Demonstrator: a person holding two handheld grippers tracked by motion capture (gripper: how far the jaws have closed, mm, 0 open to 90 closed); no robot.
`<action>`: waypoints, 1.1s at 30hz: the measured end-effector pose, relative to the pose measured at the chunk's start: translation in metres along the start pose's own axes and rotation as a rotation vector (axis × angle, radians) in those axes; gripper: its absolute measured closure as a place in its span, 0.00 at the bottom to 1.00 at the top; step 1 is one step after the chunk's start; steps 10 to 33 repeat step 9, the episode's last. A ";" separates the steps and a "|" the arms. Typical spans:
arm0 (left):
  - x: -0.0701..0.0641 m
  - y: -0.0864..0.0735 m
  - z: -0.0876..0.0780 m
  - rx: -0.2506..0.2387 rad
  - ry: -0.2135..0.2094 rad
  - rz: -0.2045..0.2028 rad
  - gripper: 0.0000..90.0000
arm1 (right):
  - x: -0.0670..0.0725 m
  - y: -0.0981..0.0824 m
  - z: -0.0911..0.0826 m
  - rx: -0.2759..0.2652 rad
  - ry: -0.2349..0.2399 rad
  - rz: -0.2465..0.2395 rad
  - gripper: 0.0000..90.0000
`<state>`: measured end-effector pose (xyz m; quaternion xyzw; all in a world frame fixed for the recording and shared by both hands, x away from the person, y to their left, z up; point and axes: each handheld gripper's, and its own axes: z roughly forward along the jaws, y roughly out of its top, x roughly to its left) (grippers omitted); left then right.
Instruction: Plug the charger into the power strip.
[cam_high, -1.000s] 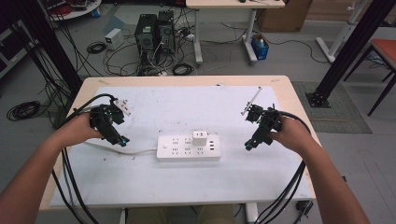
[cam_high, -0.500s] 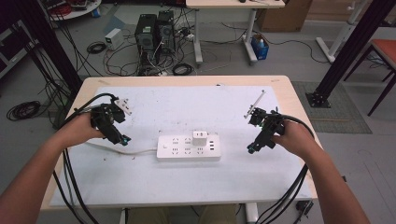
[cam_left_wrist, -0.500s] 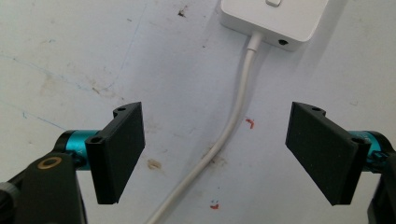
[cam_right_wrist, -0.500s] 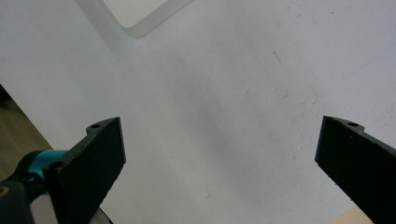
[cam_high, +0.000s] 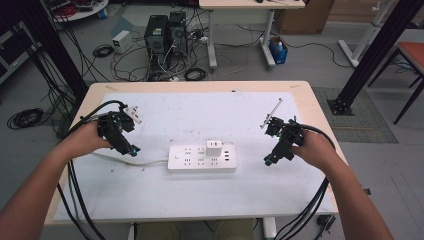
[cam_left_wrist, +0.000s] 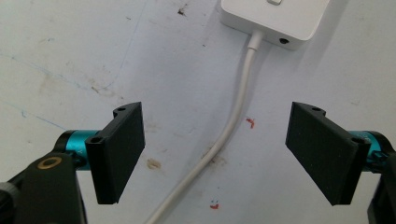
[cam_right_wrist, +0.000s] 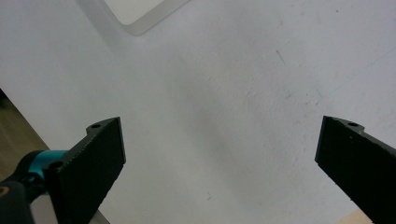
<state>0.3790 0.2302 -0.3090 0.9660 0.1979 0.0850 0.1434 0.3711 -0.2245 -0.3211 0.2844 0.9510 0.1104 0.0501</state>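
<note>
Both grippers stand with their jaws apart and nothing between the pads. At the left middle of the high view, the left gripper (cam_high: 131, 149) points down and inward at the white mat (cam_high: 165, 200); in the left gripper view its jaws gape wide on either side of the white cord (cam_left_wrist: 232, 126), which runs up the frame between them without touching either pad. The right gripper (cam_high: 268, 161) sits at the right middle of the high view, tilted toward the centre, and the right gripper view shows its jaws spread wide over bare mat.

Between the two, at the centre of the high view, lies the white power strip (cam_high: 196, 159), lengthwise across the frame. Its sockets serve as the holders here: one of them, in the upper row right of centre, holds a small white plug-in adapter (cam_high: 214, 148) standing upright; the other sockets look vacant. The cord leaves the strip's left end and trails toward the left gripper. A corner of the strip shows at the top of each gripper view.

Farther off, at the upper part of the high view, computer towers (cam_high: 164, 34) stand on the floor among loose cables.
</note>
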 end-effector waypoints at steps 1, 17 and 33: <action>0.000 0.000 0.000 -0.003 0.000 -0.004 0.22 | 0.000 -0.001 0.000 0.001 -0.002 -0.003 0.01; 0.000 -0.001 0.000 -0.006 0.002 -0.005 0.22 | -0.001 -0.004 -0.003 -0.020 -0.012 0.006 0.01; 0.000 -0.001 0.000 -0.006 0.002 -0.005 0.22 | -0.001 -0.004 -0.003 -0.020 -0.012 0.006 0.01</action>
